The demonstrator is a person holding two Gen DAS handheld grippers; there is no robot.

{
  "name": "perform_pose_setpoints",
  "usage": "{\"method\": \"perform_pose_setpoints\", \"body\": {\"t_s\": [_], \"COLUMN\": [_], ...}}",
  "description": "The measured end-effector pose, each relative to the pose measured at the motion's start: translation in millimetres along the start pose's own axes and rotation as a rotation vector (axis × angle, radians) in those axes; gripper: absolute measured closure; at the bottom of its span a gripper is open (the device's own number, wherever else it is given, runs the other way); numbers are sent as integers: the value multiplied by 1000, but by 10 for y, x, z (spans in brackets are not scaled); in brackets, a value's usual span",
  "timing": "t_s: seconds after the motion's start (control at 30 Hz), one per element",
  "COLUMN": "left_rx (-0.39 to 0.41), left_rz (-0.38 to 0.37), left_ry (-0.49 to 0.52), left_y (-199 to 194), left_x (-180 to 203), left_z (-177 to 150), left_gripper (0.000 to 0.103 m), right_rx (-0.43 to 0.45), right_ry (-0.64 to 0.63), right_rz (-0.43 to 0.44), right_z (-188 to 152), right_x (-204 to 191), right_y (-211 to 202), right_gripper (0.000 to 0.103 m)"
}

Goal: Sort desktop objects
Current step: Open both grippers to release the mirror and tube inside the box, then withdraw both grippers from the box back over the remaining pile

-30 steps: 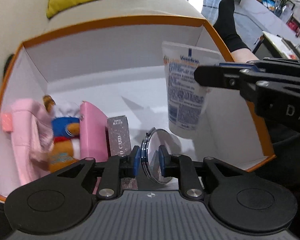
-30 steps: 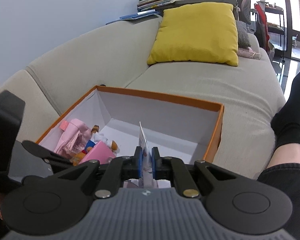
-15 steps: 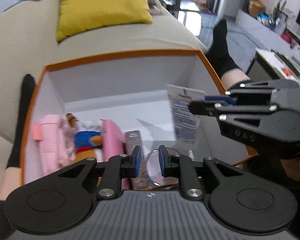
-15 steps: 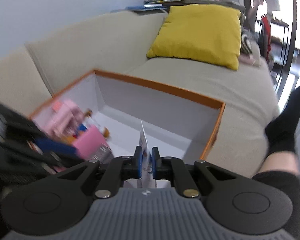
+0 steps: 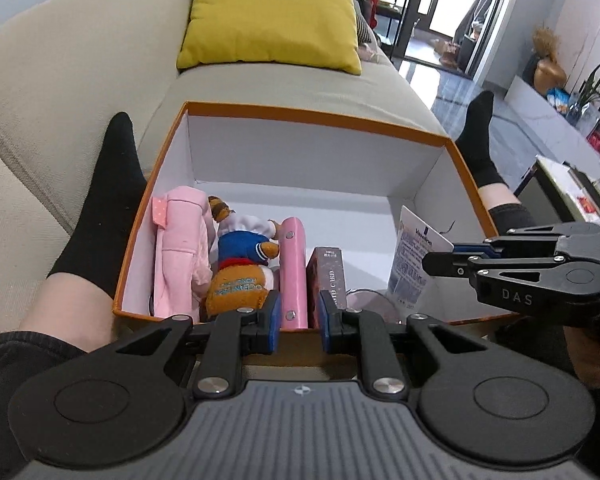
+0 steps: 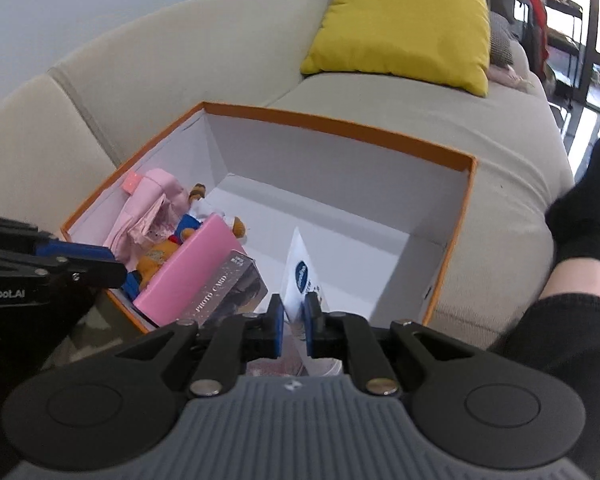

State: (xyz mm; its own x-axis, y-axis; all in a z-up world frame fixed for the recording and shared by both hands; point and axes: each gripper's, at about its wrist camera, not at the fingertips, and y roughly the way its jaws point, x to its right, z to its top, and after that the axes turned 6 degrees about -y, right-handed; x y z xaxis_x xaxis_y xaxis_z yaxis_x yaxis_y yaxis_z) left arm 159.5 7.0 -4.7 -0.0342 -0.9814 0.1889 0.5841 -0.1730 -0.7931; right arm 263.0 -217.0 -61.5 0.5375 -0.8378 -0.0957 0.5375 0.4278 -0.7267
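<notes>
Sofa seat, orange box (image 5: 308, 114): pouch, plush, pink case, card box, mirror (image 5: 366, 300) filed left. My right gripper (image 6: 293, 330) clamps the Vaseline tube (image 6: 300, 276) above bare right floor; left gripper (image 5: 299, 322) parted, empty. Nearly done, I judge.

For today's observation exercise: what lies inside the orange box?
Inside the orange box: a pink bag, plush toy, pink case, photo card box and round mirror, partly hidden. The right gripper holds a Vaseline tube there.

Right gripper (image 5: 440, 258) pinching Vaseline tube (image 5: 414, 264) over orange box (image 5: 312, 114).
</notes>
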Motion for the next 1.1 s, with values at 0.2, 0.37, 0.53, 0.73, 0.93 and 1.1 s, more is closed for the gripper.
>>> {"method": "perform_pose_setpoints", "body": {"t_s": [0.2, 0.37, 0.53, 0.73, 0.93, 1.1], "left_rx": [24, 35, 43, 48, 49, 50], "left_rz": [-30, -33, -40, -49, -59, -61], "left_ry": [-6, -25, -34, -35, -34, -37], "left_y": [-59, -99, -139, -135, -143, -194], "left_x": [-30, -81, -119, -143, -139, -138], "left_z": [-33, -49, -71, -72, -80, -116], "left_gripper": [82, 82, 82, 82, 82, 82], "right_rx": [40, 100, 102, 84, 48, 19], "right_ry": [-1, -65, -119, -110, -88, -50], "right_rz": [-24, 90, 113, 159, 184, 206], "right_z": [50, 133, 134, 48, 31, 22], "right_x": [-21, -207, -339, -305, -307, -322], "right_y": [-122, -196, -64, -1, -46, -75], "right_gripper": [93, 94, 94, 93, 91, 87]}}
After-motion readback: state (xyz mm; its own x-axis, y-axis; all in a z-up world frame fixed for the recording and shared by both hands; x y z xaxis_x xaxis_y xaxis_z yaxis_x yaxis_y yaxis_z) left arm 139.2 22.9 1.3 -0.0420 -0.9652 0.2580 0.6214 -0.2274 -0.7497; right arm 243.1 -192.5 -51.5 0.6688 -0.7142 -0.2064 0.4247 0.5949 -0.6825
